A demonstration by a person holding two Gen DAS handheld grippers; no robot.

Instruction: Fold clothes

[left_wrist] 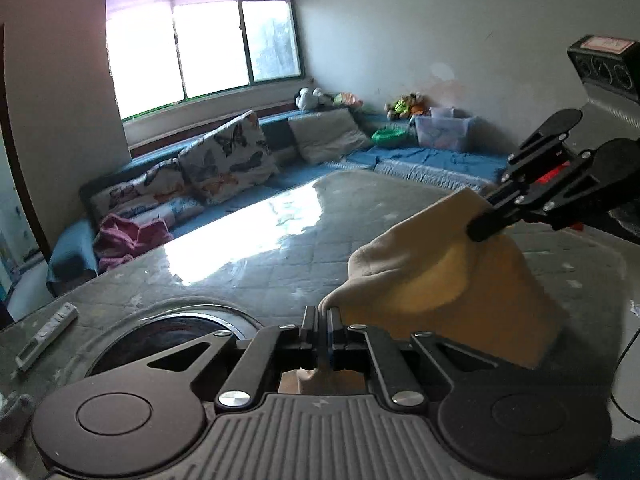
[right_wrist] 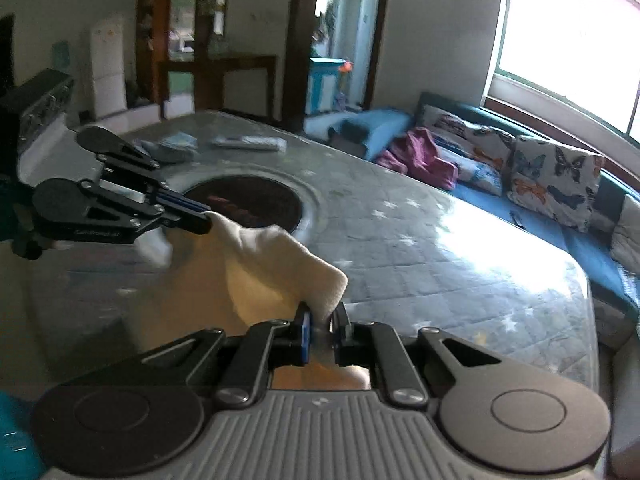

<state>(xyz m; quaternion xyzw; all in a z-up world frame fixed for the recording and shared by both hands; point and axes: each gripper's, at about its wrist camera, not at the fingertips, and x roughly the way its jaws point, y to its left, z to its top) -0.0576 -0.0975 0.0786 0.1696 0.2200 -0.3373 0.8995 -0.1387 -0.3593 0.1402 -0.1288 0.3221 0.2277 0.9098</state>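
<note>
A cream-yellow garment (left_wrist: 440, 280) hangs in the air above the table, stretched between both grippers. My left gripper (left_wrist: 323, 320) is shut on one corner of it; it also shows in the right wrist view (right_wrist: 204, 220) at the left, pinching the cloth. My right gripper (right_wrist: 322, 320) is shut on the other corner of the garment (right_wrist: 272, 264); it shows in the left wrist view (left_wrist: 482, 228) at the right. The lower part of the garment hangs down out of sight.
The grey quilted table (left_wrist: 280, 248) has a round dark inset (right_wrist: 244, 204), a remote (left_wrist: 46, 336) near its edge, and folded cloths (right_wrist: 172, 146) at the far end. A blue sofa (left_wrist: 320, 172) with butterfly cushions (right_wrist: 552, 180) and a pink garment (right_wrist: 420, 156) runs along the window wall.
</note>
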